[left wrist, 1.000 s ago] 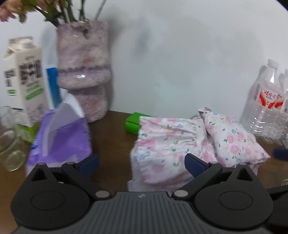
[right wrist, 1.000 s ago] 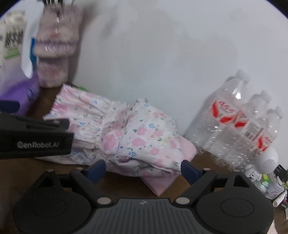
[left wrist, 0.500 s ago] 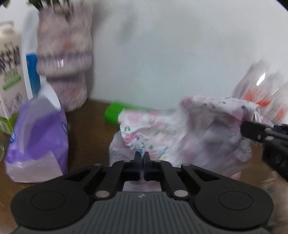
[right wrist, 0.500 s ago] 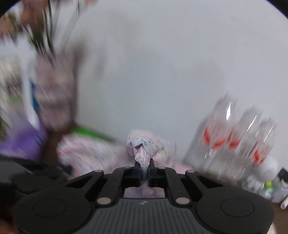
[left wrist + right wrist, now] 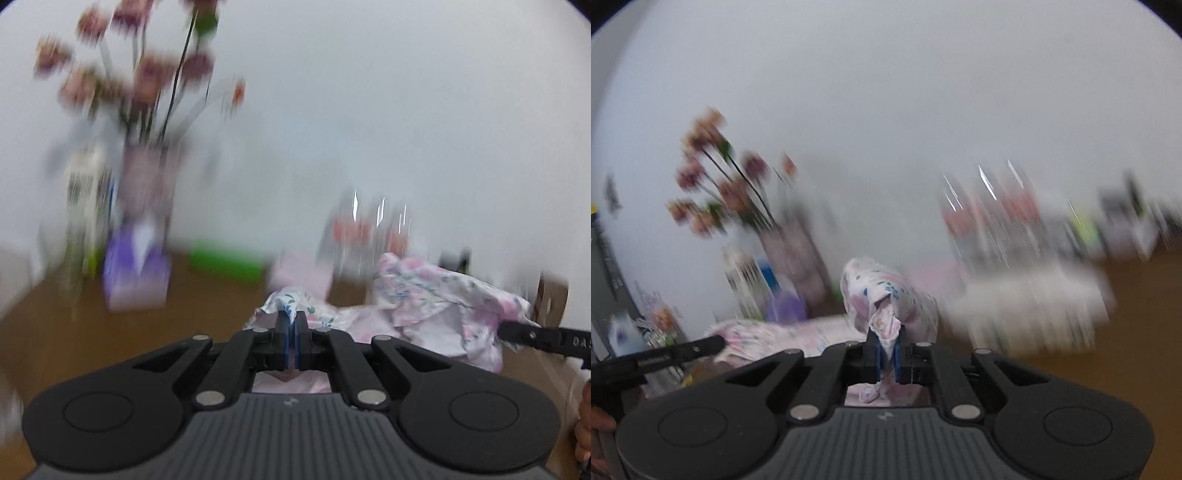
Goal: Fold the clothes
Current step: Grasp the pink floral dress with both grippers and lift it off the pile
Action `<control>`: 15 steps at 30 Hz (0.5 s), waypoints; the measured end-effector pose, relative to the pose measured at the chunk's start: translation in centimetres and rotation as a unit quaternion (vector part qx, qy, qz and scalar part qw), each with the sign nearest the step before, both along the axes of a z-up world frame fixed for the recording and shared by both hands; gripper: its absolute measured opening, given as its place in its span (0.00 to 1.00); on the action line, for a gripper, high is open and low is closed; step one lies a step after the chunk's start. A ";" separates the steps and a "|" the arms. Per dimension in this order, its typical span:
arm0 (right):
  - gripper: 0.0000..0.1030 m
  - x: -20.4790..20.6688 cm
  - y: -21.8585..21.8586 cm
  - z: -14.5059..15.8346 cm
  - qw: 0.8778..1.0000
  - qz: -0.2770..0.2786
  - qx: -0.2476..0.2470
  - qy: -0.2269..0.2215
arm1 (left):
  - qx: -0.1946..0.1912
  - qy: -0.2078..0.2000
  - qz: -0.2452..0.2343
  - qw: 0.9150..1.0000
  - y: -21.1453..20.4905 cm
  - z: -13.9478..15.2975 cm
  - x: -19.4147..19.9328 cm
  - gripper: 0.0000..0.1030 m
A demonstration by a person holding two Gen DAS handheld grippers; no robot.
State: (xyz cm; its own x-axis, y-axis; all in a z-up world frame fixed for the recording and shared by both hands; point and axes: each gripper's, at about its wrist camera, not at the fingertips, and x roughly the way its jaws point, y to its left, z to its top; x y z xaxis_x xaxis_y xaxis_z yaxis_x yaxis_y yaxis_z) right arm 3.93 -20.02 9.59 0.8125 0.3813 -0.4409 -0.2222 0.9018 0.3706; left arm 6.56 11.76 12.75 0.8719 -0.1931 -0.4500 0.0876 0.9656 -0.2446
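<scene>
While both views smear with motion blur, the left gripper (image 5: 291,325) stands out sharp, its jaws pinched tight on a fold of the floral garment (image 5: 436,302), with a tuft of cloth poking up between the blue pads (image 5: 286,341). From that pinch the garment runs rightward, lifted off the brown table (image 5: 110,339) in a crumpled span, to the right gripper (image 5: 506,330), seen here from the side at the right edge, its tip buried in the fabric. A fingertip shows at the lower right corner.

Seen from the right wrist, the right gripper (image 5: 886,347) is likewise clamped on the garment (image 5: 886,295); a bunched hump of pink-and-blue flowered cloth rises just above its jaws and a small bit hangs below them. The left gripper (image 5: 713,345) enters from the left edge, its tip touching the far end of the cloth, which stretches low between the two tools.

Behind, all blurred: a vase (image 5: 147,184) of pink flowers (image 5: 147,74), a carton (image 5: 86,192) beside it, a purple tissue pack (image 5: 136,273) in front, a green object (image 5: 227,260) against the white wall, and clear bottles (image 5: 369,229) with red labels. More pink cloth (image 5: 303,269) lies on the table just before the bottles
</scene>
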 end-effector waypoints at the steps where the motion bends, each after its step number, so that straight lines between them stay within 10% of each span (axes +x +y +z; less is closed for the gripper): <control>1: 0.10 -1.3 -0.6 -2.1 0.999 -0.010 -0.008 0.030 | 0.001 0.024 0.001 1.000 -0.2 -1.7 -0.9 0.03; 6: 0.43 -5.9 -3.0 -5.6 0.995 -0.053 -0.062 0.065 | 0.038 0.093 0.017 0.995 -2.1 -8.1 -4.8 0.08; 8: 0.62 -6.7 -2.1 -5.0 0.993 -0.049 -0.104 0.009 | 0.043 0.088 0.015 0.995 -3.1 -8.5 -6.4 0.43; 11: 0.74 -5.3 0.5 -4.3 0.982 0.007 -0.175 -0.068 | 0.042 0.065 -0.013 0.997 -4.8 -8.1 -7.2 0.52; 14: 0.74 0.6 2.1 -5.8 0.981 0.032 -0.190 -0.022 | 0.075 0.058 -0.025 0.995 -7.4 -8.0 -6.7 0.52; 15: 0.51 2.7 2.6 -6.3 0.981 0.038 -0.191 -0.003 | 0.088 0.063 -0.023 0.994 -8.3 -8.2 -6.2 0.52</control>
State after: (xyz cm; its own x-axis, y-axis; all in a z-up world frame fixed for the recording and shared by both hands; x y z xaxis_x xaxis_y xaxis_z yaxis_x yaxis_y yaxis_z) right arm 6.58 -17.44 3.31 0.7916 0.2486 -0.5582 -0.2949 0.9555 0.0074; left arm 0.39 3.51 4.56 0.7988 -0.1400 -0.5851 0.1114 0.9902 -0.0848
